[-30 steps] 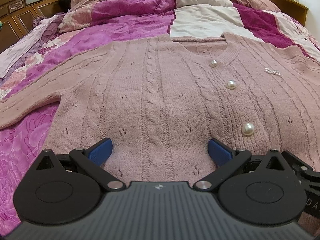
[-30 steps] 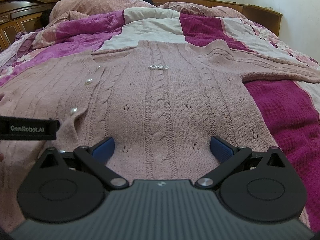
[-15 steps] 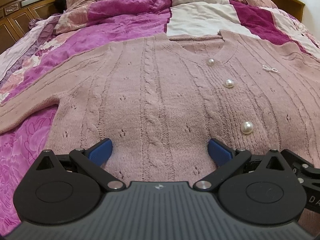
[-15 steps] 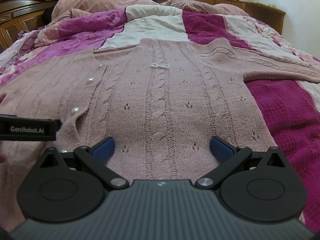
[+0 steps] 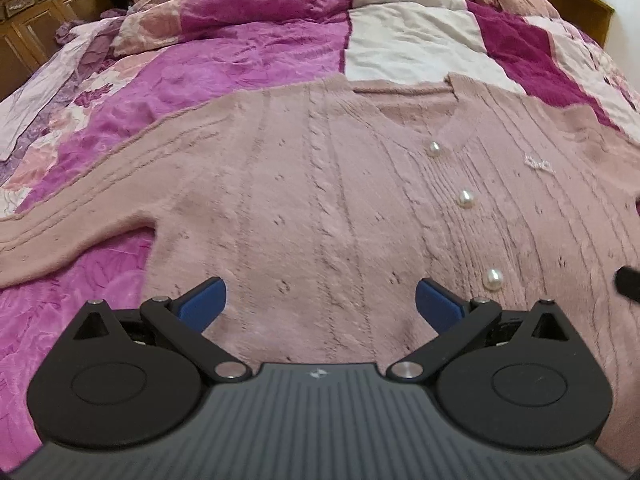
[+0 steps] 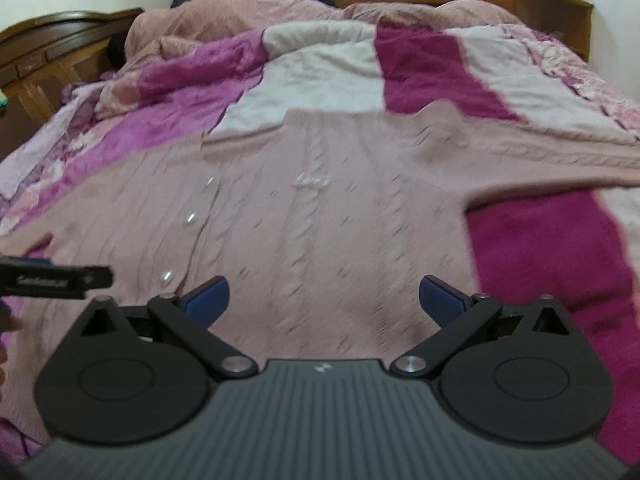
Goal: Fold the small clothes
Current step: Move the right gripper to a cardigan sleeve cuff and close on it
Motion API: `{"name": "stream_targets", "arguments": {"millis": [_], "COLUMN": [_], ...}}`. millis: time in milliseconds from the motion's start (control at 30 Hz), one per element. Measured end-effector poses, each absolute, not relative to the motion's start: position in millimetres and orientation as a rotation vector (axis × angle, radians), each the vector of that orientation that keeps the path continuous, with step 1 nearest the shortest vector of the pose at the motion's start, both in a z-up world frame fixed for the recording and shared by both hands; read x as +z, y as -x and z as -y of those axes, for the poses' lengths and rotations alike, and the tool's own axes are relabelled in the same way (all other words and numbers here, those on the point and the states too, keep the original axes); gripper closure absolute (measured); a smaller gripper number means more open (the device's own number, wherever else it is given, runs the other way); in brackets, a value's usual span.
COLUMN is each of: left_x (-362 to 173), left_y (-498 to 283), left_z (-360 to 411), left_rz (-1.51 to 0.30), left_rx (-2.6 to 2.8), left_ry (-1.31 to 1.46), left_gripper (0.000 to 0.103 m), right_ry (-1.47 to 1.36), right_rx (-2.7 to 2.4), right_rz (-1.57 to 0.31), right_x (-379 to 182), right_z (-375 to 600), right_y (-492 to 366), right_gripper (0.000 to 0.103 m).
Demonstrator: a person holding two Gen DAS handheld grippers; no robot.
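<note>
A dusty-pink cable-knit cardigan [image 5: 328, 200] with pearl buttons [image 5: 466, 199] lies flat, front up, on the bed; it also shows in the right wrist view [image 6: 320, 232]. Its sleeves spread out to the left [image 5: 60, 232] and to the right [image 6: 560, 152]. My left gripper [image 5: 320, 304] is open and empty above the lower left half of the cardigan. My right gripper [image 6: 324, 300] is open and empty above the lower right half. The cardigan's hem is hidden under both grippers.
The bed is covered with a patchwork quilt [image 5: 248, 52] in purple, magenta and cream. A bunched pink blanket [image 6: 248, 16] lies at the far end. A wooden headboard [image 6: 52, 52] stands at the left. The left gripper's body [image 6: 52, 280] shows at the right view's left edge.
Both grippers have risen and drawn back a little from the cardigan, so more of the quilt shows. The jaws stay open. The cardigan has not moved.
</note>
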State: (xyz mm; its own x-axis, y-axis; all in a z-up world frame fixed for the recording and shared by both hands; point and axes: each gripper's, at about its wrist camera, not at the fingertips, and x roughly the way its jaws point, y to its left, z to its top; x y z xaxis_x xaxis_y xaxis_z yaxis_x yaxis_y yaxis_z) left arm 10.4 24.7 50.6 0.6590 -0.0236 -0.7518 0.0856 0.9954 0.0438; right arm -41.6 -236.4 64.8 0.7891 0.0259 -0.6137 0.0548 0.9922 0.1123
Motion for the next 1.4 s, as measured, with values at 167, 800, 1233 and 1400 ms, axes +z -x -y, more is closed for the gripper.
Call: {"name": "stream_targets", "arguments": {"millis": [167, 800, 1233, 1400], "left_x": [60.8, 43.5, 34.1, 34.2], "left_y": [-13.8, -43.7, -53.1, -52.7], "left_z": [-35.0, -19.4, -16.8, -19.0], "left_rz": [-0.85, -0.928, -0.963, -0.96], "left_rx": [-0.04, 0.006, 0.03, 0.036], "left_ry": [-0.057, -0.065, -0.063, -0.062], "left_gripper": [0.0, 0.0, 0.0, 0.0], "right_ry": [-0.156, -0.447, -0.453, -0.51], "right_rx": [-0.093, -0.379, -0.435, -0.446], "right_rz": [-0.632, -0.581, -0.514, -0.481], "right_x": [78.9, 43.4, 30.2, 37.1], "right_z": [282.4, 451.5, 490.9, 502.6], "right_y": [32.1, -31.2, -81.4, -85.3], "right_gripper": [0.0, 0.0, 0.0, 0.009]}}
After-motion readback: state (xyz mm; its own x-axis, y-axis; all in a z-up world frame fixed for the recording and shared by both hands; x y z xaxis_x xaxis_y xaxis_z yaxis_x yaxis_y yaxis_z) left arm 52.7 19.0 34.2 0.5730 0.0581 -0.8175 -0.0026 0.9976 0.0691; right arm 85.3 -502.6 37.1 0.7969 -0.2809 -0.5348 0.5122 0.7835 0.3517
